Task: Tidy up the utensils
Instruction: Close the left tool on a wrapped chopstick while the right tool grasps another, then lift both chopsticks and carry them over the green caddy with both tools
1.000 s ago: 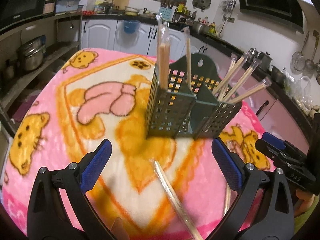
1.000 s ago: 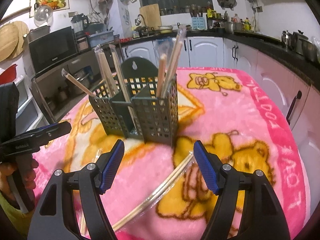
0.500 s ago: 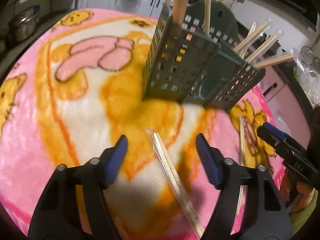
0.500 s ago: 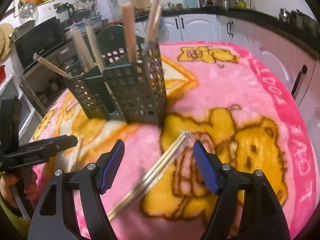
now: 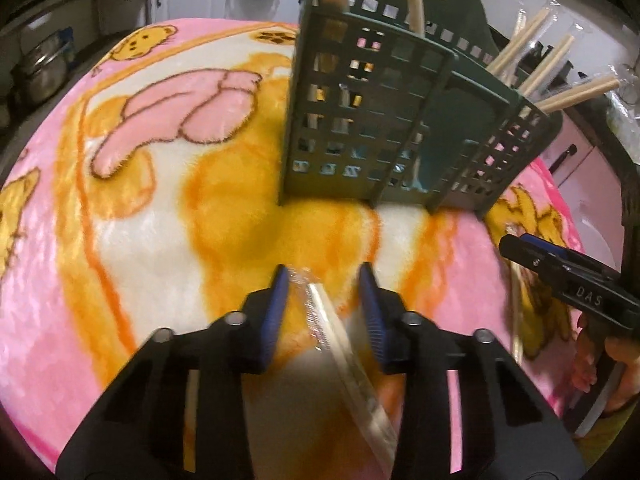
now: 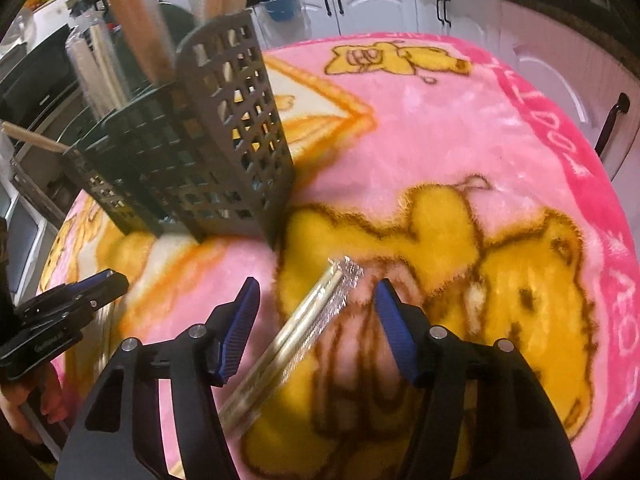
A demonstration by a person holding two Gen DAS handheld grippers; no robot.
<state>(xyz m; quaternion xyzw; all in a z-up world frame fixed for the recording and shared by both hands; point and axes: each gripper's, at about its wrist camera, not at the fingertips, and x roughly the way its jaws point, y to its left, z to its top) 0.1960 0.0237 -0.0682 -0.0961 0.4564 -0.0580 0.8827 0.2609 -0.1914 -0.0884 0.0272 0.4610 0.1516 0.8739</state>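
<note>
While both hand-held grippers hang low over the pink cartoon-bear blanket (image 6: 460, 128), each straddles a plastic-wrapped pair of wooden chopsticks lying flat: left gripper (image 5: 325, 304) over one pair (image 5: 344, 356), right gripper (image 6: 316, 304) over another (image 6: 296, 332). Fingers on both are spread, touching neither pair, so this looks like the pick-up step. Next, each must pinch its pair and lift it into the dark green perforated plastic utensil holder (image 5: 372, 120) just beyond.

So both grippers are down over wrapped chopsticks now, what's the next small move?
Probably close the left gripper first: its open fingers straddle the wrapped chopsticks lying on the blanket. The right gripper is also open around its own wrapped pair, so it could follow. Then lift toward the utensil holder.
</note>
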